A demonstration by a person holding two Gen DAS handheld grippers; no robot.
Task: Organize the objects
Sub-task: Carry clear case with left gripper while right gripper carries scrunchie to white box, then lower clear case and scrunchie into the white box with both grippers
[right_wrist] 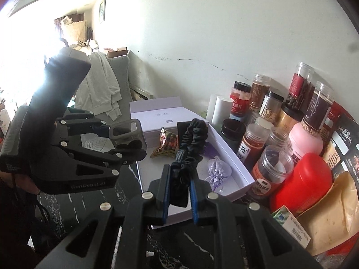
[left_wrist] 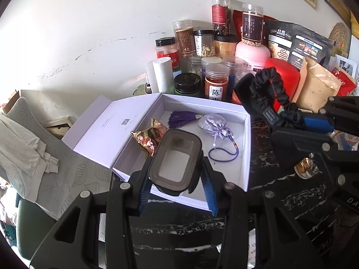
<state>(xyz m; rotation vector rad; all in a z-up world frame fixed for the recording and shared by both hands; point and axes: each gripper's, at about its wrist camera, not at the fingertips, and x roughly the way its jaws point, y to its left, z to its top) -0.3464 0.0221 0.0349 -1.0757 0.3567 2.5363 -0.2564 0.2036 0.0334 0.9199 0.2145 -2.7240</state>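
So the biggest thing here is the black marble-look tabletop with white veins (left_wrist: 280, 201), and sitting on it is an open white cardboard gift box with its hinged lid folded flat to the left (left_wrist: 248, 157). Behind and right of the box, against the wall, there's a whole crowd of clear plastic spice jars and pouches (left_wrist: 216, 83), including a big red plastic canister (right_wrist: 300, 179) and a pink tub (left_wrist: 252, 52).

Inside the box: a crinkly red-and-gold snack packet (left_wrist: 149, 135) on the left side, a purple tassel (left_wrist: 181, 118) near the back wall, and a small lavender satin sachet with a purple cord loop (left_wrist: 213, 123) toward the right.

The left gripper (left_wrist: 177, 172) has its blue-padded fingers closed in on a small smoky-grey translucent rectangular container (left_wrist: 176, 163), holding it tilted above the near edge of the box. In the right wrist view the same container (right_wrist: 126, 132) hangs over the box's left side.

The right gripper (right_wrist: 180, 192) is pinched narrow on a black ruffled fabric strap with a small woven label (right_wrist: 190, 148), which sticks up out of the fingers above the box's near right part. From the left wrist view the strap (left_wrist: 267, 89) is up in the air in front of the jars.
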